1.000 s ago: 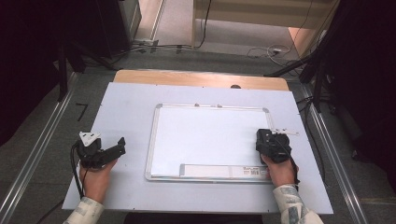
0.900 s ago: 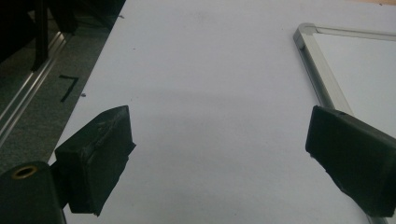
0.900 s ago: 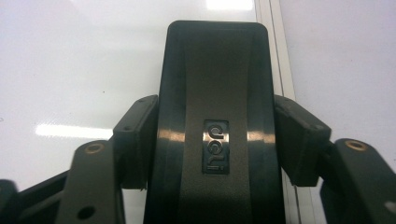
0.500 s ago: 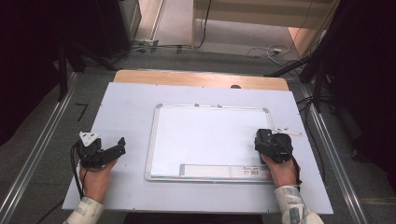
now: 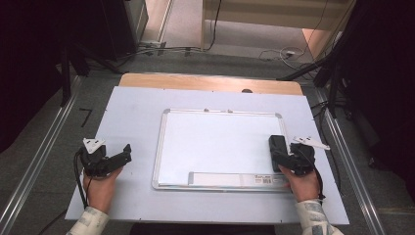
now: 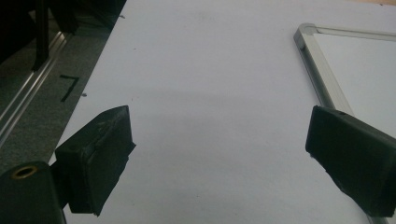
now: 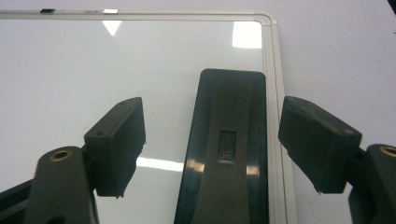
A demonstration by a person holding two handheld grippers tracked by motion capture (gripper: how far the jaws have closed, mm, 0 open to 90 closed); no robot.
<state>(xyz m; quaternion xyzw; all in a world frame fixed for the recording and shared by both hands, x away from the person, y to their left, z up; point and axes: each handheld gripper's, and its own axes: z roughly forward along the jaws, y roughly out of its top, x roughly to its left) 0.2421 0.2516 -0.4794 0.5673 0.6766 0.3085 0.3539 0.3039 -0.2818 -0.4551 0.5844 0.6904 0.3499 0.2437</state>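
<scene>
Left claw [image 5: 128, 152] sits open over bare white surface [image 5: 132, 112], just left of the whiteboard [image 5: 215, 142], much as it did a second ago; its jaws stand wide apart in the left gripper view, with the board's aluminium corner at far right. That hand [image 5: 100, 188] comes in from the near edge, forearm angled slightly left, claw pointing right and away. Whiteboard lies flat at the middle of the surface, clean and glossy, a label strip along its near edge. Right claw [image 5: 278, 147] has crept slightly left since the earlier frame; its open jaws straddle a black eraser [image 7: 229, 149] without touching it. This eraser rests on the board beside its right frame, long and dark with a small embossed badge.
</scene>
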